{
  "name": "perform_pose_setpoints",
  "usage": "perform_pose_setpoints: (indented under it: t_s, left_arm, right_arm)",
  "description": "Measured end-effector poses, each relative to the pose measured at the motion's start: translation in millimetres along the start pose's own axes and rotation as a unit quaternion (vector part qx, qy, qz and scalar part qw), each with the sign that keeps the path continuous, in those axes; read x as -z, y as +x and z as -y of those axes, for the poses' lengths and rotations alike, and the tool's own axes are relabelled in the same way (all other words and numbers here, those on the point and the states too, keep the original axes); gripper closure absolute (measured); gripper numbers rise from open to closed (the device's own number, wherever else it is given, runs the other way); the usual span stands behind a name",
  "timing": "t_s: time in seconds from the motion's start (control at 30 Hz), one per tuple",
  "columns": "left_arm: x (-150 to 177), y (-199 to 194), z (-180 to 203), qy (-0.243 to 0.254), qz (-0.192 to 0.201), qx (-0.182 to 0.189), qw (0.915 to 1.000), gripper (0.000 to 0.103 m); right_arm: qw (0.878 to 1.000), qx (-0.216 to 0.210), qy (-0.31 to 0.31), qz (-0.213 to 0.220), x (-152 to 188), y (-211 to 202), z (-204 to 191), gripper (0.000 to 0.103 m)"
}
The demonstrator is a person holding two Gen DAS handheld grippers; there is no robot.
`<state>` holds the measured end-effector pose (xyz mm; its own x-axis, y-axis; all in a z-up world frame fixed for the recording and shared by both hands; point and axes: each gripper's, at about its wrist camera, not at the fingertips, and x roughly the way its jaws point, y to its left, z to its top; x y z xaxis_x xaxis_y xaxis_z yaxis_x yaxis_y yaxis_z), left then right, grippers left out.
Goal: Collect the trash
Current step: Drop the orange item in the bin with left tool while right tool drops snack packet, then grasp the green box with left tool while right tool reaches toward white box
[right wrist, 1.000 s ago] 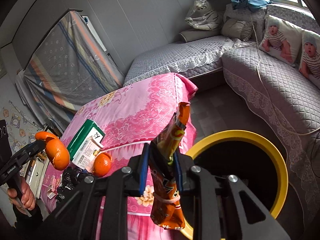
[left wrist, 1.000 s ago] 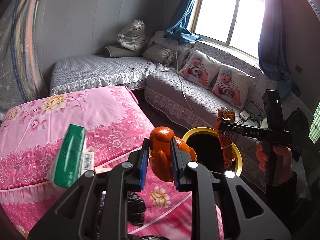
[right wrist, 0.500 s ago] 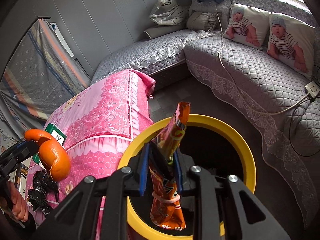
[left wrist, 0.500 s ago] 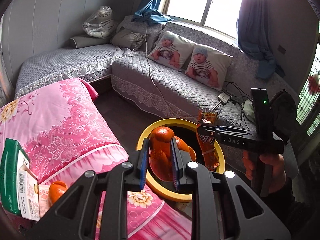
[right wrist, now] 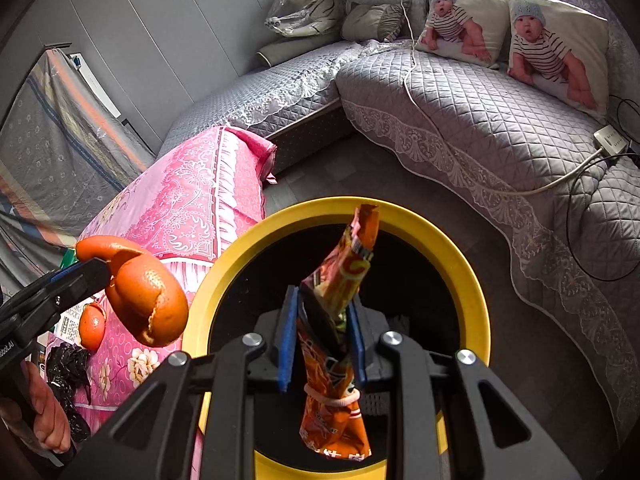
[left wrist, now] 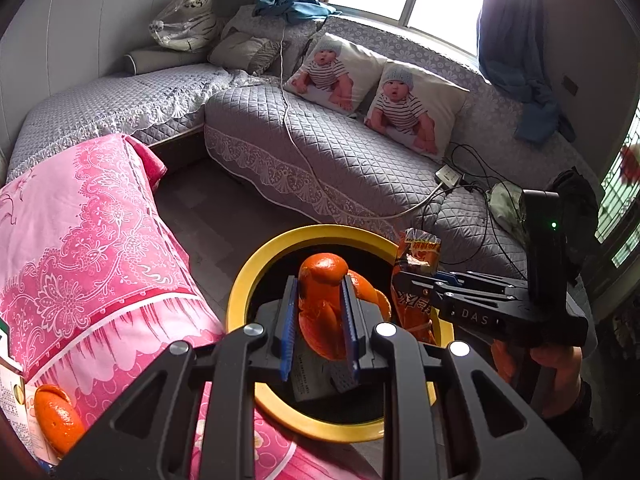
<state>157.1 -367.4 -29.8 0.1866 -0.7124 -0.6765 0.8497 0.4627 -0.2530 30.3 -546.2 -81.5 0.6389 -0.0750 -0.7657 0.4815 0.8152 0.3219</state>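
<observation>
Landmark: round bin with a yellow rim [left wrist: 256, 272] [right wrist: 448, 240] and a black inside, standing on the dark floor; every place below is given from it.
Left gripper [left wrist: 320, 320] [right wrist: 86, 274]: black two-finger tool with blue pads, pressed onto a curled piece of orange peel [left wrist: 322, 304] [right wrist: 148, 300]; in the left wrist view the peel hangs over the bin's opening, in the right wrist view it shows just outside the rim on the bin's left.
Right gripper [right wrist: 322, 328] [left wrist: 414, 284]: black two-finger tool with blue pads, pinching an orange crumpled snack wrapper [right wrist: 336, 344] [left wrist: 416, 280] tied with a pale rubber band; the wrapper stands upright over the bin's opening, toward its right rim.
Bin contents: white printed paper [left wrist: 310, 376] and a dark perforated piece lie on the bottom.
Pink floral cloth [left wrist: 92, 248] [right wrist: 192, 200]: covers a surface left of the bin and touches its rim.
Second piece of orange peel [left wrist: 56, 416] [right wrist: 92, 326]: lies on the pink cloth, left of the bin, beside a printed white carton [left wrist: 12, 396].
Crumpled black plastic [right wrist: 66, 372]: on the cloth, left of the bin.
Grey quilted sofa [left wrist: 340, 160] [right wrist: 480, 120]: beyond the bin, carrying two cushions printed with a baby [left wrist: 400, 108] [right wrist: 552, 44].
White power strip [left wrist: 450, 176] [right wrist: 610, 140]: on the sofa, beyond the bin to the right.
</observation>
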Motion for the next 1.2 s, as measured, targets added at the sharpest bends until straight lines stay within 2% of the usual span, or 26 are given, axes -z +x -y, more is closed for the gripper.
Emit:
perform_pose_setpoints:
  t_s: [0.13,0.17,0.23,0.27,0.3,0.37,0.4,0.43,0.5,0.57,0.63,0.77,0.83,1.03,1.2]
  left_arm:
    - [2,5,-1,-0.003,-0.002,-0.003,1.0,0.079]
    - [2,5,-1,-0.006,-0.001,-0.004,1.0,0.072]
    - [1,2,-5,-0.016,0.007,-0.013,0.9998,0.049]
    - [0,-1,-7,-0.022,0.013,-0.021,0.9995,0.034]
    - [0,-4,-9,-0.027,0.019,-0.024,0.9992,0.028]
    - [0,-11,-16,-0.041,0.023,-0.023,0.9986,0.024]
    - [0,-14,-19,-0.048,0.026,-0.027,0.9981,0.014]
    - [1,-18,-23,-0.054,0.029,-0.034,0.9975,0.01]
    - [4,-28,-29,-0.057,0.033,-0.044,0.9968,0.01]
    - [4,-39,-37,-0.056,0.032,-0.052,0.9966,0.009]
    - [5,-54,-47,-0.055,0.034,-0.068,0.9956,0.008]
    - [5,-93,-76,-0.051,0.033,-0.108,0.9923,0.008]
    - [2,-116,-96,-0.047,0.031,-0.135,0.9892,0.008]
    - [-7,-154,-168,-0.051,-0.027,-0.205,0.9771,0.008]
    - [-12,-140,-210,-0.04,-0.106,-0.237,0.9648,0.008]
  right_arm:
    - [1.0,0.005,0.006,-0.012,2,5,5,0.079]
    - [1.0,0.009,0.008,-0.014,2,6,7,0.077]
    - [1.0,0.016,0.013,-0.016,3,7,10,0.072]
    - [0.999,0.02,0.019,-0.017,4,7,12,0.069]
    - [0.999,0.026,0.024,-0.018,4,8,14,0.068]
    - [0.999,0.033,0.03,-0.021,8,7,18,0.067]
    - [0.999,0.03,0.034,-0.021,10,7,20,0.063]
    - [0.999,0.025,0.039,-0.02,13,5,21,0.06]
    - [0.999,0.017,0.048,-0.017,19,2,23,0.052]
    - [0.999,0.005,0.05,-0.017,25,-1,20,0.05]
    - [0.998,-0.023,0.05,-0.016,31,-3,13,0.049]
    - [0.996,-0.081,0.034,-0.018,40,-6,-14,0.039]
    - [0.994,-0.105,0.021,-0.022,42,-6,-30,0.039]
    - [0.988,-0.149,-0.011,-0.03,45,-3,-71,0.038]
    - [0.985,-0.161,-0.035,-0.039,49,0,-90,0.038]
